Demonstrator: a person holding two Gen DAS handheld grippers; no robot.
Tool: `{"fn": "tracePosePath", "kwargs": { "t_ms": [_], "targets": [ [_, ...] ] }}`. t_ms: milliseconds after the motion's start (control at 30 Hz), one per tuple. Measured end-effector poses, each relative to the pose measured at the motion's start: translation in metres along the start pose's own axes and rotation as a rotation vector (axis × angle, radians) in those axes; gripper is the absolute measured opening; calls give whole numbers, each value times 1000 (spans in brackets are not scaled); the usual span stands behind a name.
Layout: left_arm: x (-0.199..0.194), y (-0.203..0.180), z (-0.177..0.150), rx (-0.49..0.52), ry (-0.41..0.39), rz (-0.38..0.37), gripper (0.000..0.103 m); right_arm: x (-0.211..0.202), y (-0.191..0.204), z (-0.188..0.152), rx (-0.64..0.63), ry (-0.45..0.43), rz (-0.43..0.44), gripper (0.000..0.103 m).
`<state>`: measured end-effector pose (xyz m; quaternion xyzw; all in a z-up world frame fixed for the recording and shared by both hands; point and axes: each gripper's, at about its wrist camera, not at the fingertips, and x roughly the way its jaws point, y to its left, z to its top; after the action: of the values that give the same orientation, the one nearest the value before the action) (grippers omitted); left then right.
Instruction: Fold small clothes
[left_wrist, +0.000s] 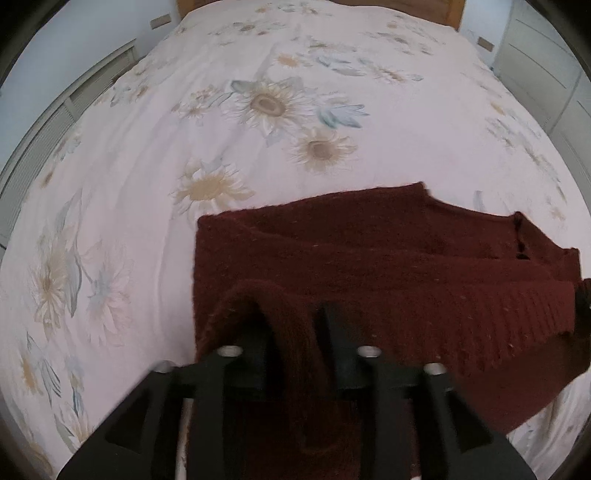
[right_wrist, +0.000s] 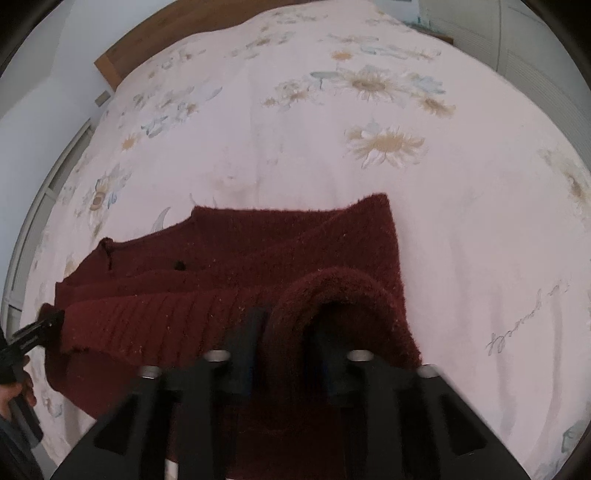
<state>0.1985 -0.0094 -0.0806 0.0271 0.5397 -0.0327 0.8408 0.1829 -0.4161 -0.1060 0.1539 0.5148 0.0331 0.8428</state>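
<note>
Both the left gripper (left_wrist: 295, 332) and right gripper (right_wrist: 284, 332) pinch the maroon knit sweater's (left_wrist: 388, 266) near hem at 6 o'clock, lifting it to fold toward 12 over the floral bedspread (left_wrist: 258, 147).

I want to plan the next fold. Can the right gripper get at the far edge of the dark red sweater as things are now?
Probably not at once. The right gripper is shut on a bunched fold of the sweater, so it must let go first. Beyond that, the far edge lies flat on the bedsheet with nothing on it.
</note>
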Motion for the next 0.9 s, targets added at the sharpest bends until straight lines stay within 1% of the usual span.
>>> {"fn": "tracePosePath", "kwargs": {
  "t_ms": [33,67,100,133,167,200,300,333,367,400,433,500,567,700,733,833,900],
  "targets": [
    [-4,-2,0,9,-10,-7,57,-4,2,0,-8,-17,11,66],
    [-8,-5,0,19,-22,-14,70,-7,5,1,-17,-26,15,70],
    [-13,-8,0,26,-34,-19,74,-11,8,2,-35,-37,3,77],
    [-18,-11,1,35,-48,-21,76,-13,12,2,-53,-42,-15,79],
    [-21,-13,2,42,-60,-22,81,-16,18,3,-82,-48,-41,80],
    [-25,-15,3,47,-71,-25,88,-17,22,3,-102,-52,-57,80],
    [-36,-21,6,53,-95,-48,98,-26,35,2,-149,-74,-74,84],
    [-40,-25,6,66,-98,-56,98,-30,40,1,-158,-85,-74,85],
    [-42,-27,6,73,-103,-59,101,-34,46,0,-168,-101,-75,86],
    [-46,-31,6,81,-115,-65,102,-38,51,-2,-177,-112,-76,88],
    [-49,-35,5,92,-127,-71,102,-40,56,-3,-185,-119,-75,94],
    [-53,-42,1,108,-140,-83,102,-43,69,-8,-217,-129,-67,103],
    [-53,-50,-4,135,-148,-99,102,-45,83,-15,-252,-143,-70,103],
    [-43,-67,-24,205,-170,-97,102,-36,109,-36,-317,-154,-93,103],
    [-40,-68,-29,209,-169,-98,102,-31,114,-43,-328,-154,-99,103],
    [-22,-70,-43,196,-126,-117,102,-12,122,-64,-358,-135,-108,103],
    [-10,-70,-52,197,-95,-112,102,6,120,-77,-369,-97,-118,103]
  ]
}}
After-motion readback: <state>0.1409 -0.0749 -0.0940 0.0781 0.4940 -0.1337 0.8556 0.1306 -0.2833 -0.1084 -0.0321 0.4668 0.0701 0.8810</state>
